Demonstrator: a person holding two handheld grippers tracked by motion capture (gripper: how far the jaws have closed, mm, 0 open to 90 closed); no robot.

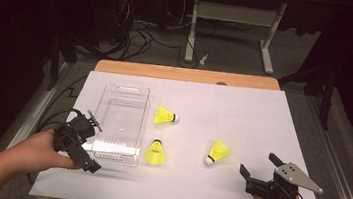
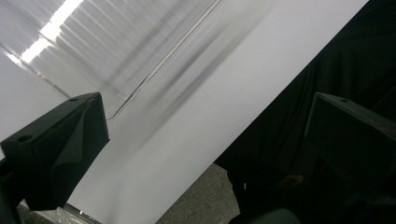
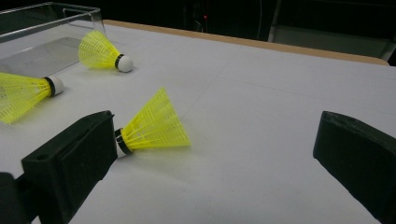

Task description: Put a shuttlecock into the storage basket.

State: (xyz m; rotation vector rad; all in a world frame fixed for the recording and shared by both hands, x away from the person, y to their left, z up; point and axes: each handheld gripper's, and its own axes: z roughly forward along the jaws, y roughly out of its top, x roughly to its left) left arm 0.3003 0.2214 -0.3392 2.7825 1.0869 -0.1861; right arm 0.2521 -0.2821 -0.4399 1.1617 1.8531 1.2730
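White paper (image 1: 243, 117) covers the wooden table (image 1: 187, 74); dark room beyond.

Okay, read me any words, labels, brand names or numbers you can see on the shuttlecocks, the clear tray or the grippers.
No text can be read anywhere.
Middle shuttlecock: a small dark mark on its yellow skirt, too small and blurred to read.
The other two shuttlecocks: only a black band near the white tip, no lettering.
Clear tray: no label visible.
Both grippers: plain black, no markings visible.
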